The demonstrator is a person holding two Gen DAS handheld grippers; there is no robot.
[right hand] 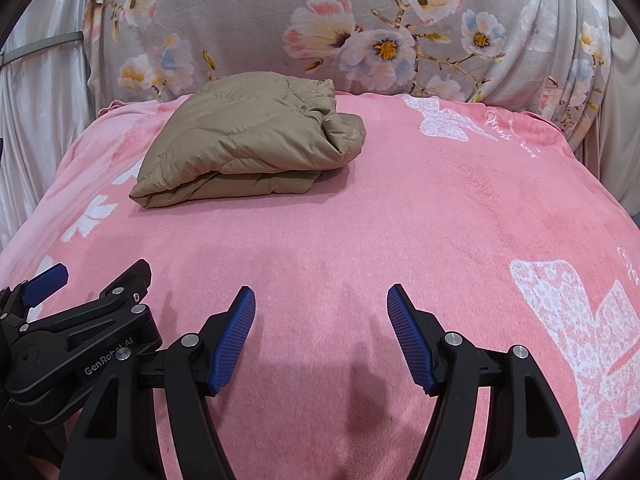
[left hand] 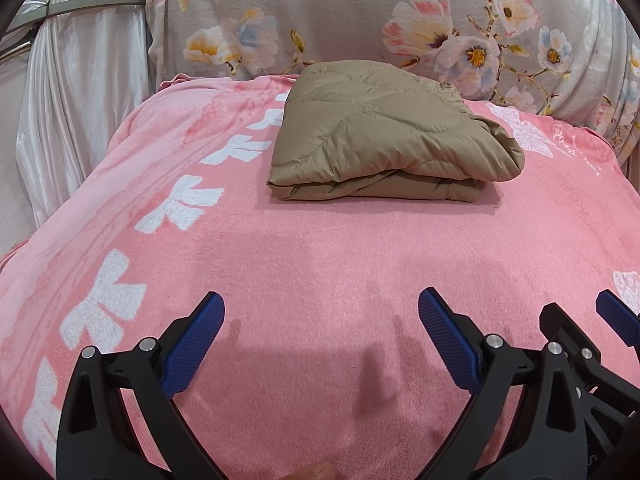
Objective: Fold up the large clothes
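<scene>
**Folded jacket on a pink blanket, both grippers released**

Softly quilted and a little glossy, the tan jacket (left hand: pixel 384 132) is padded, with wavy stitched seams; it is folded into a thick, roughly square bundle, layers stacked at its near edge and puffy creases bunched at its right corner; it lies near the far edge of the pink blanket (left hand: pixel 320 240), left of the middle in the right wrist view (right hand: pixel 248 140). That blanket is fleecy, printed with white flower shapes along its left side and pale butterflies toward its right edge; behind it rises a grey floral cloth (left hand: pixel 360 12), draped in folds at the right; shiny white curtains (left hand: pixel 76 92) hang past the blanket's left edge.

The left gripper (left hand: pixel 322 338) hovers over the near part of the blanket, its ribbed blue pads (left hand: pixel 200 340) spread wide on black arms, holding nothing; the right gripper (right hand: pixel 321 338) sits just beside it, likewise spread and empty; both are well apart from the jacket.
</scene>
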